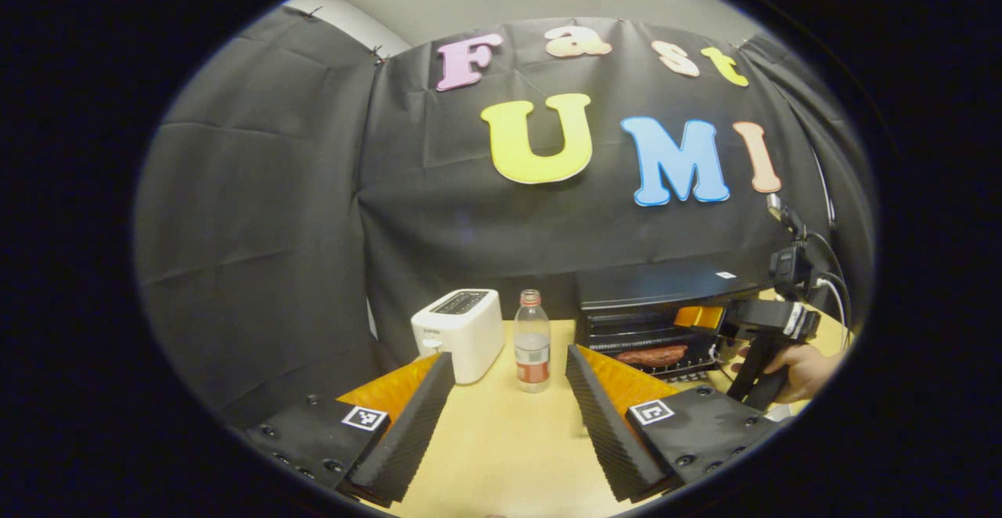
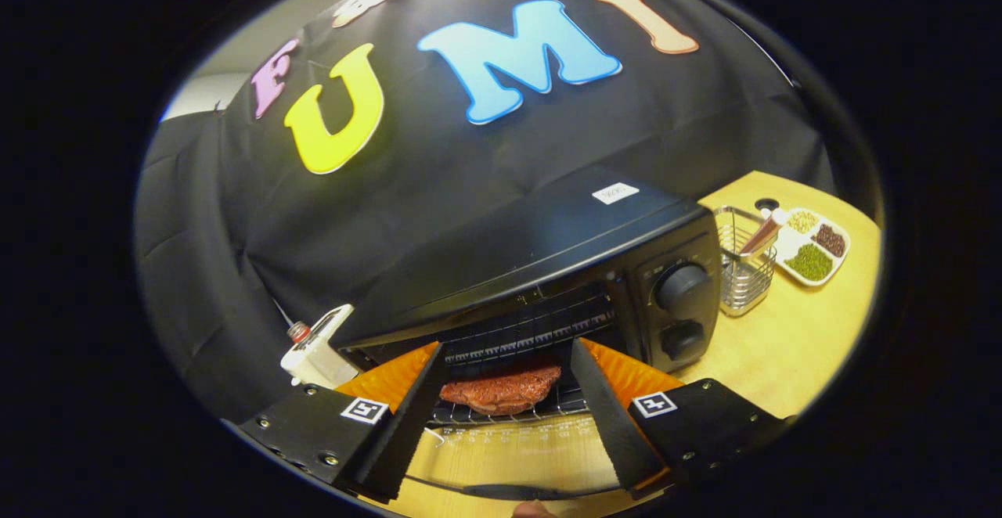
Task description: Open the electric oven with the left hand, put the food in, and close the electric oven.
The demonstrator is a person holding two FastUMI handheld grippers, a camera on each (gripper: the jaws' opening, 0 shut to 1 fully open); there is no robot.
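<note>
The black electric oven (image 2: 548,260) stands close in front in the right gripper view, with its glass door (image 2: 509,455) folded down flat. A reddish-brown piece of meat (image 2: 501,389) lies on the wire rack inside. My right gripper (image 2: 509,348) is open at the oven mouth, its fingers either side of the meat and apart from it. In the left gripper view my left gripper (image 1: 509,354) is open and holds nothing, back from the oven (image 1: 657,299). There the meat (image 1: 652,356) shows inside, and a hand (image 1: 806,369) holds the right gripper (image 1: 708,322) at the opening.
A white toaster (image 1: 459,332) and a clear bottle (image 1: 532,342) stand on the wooden table (image 1: 501,447) left of the oven. Right of the oven sit a wire basket (image 2: 744,267) and a white divided dish of beans (image 2: 810,244). Two knobs (image 2: 681,287) face front.
</note>
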